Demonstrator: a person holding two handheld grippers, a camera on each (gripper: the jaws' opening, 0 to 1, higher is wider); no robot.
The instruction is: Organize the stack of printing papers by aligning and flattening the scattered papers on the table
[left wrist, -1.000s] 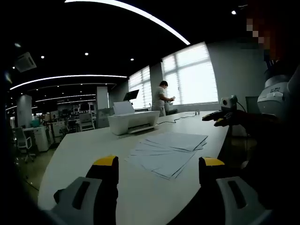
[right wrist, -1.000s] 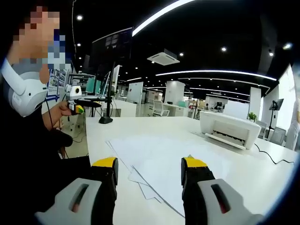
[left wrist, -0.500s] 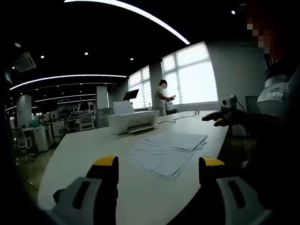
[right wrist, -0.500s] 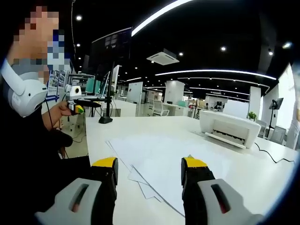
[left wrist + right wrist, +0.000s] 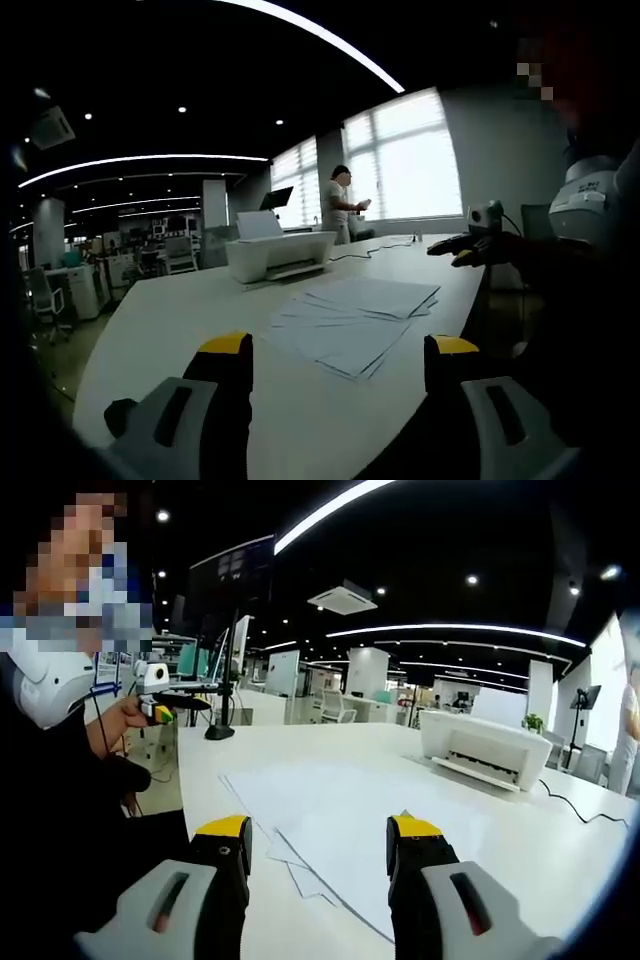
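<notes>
Scattered white printing papers (image 5: 350, 318) lie fanned out on the white table (image 5: 170, 330), just ahead of my left gripper (image 5: 340, 350), which is open and empty above the table. The same papers (image 5: 340, 810) spread under and beyond my right gripper (image 5: 318, 832), also open and holding nothing. My right gripper (image 5: 458, 250) also appears at the far right of the left gripper view, held in a hand. At the left of the right gripper view my left gripper (image 5: 165, 708) is likewise held in a hand.
A white printer (image 5: 275, 255) stands at the back of the table with a cable (image 5: 580, 813) trailing from it. A monitor on a stand (image 5: 230, 630) rises at the table's far end. A person (image 5: 340, 205) stands by the windows. The holder's dark body (image 5: 60, 810) is close by.
Both views have tilted slightly; the papers and printer stay where they were. Both grippers remain open.
</notes>
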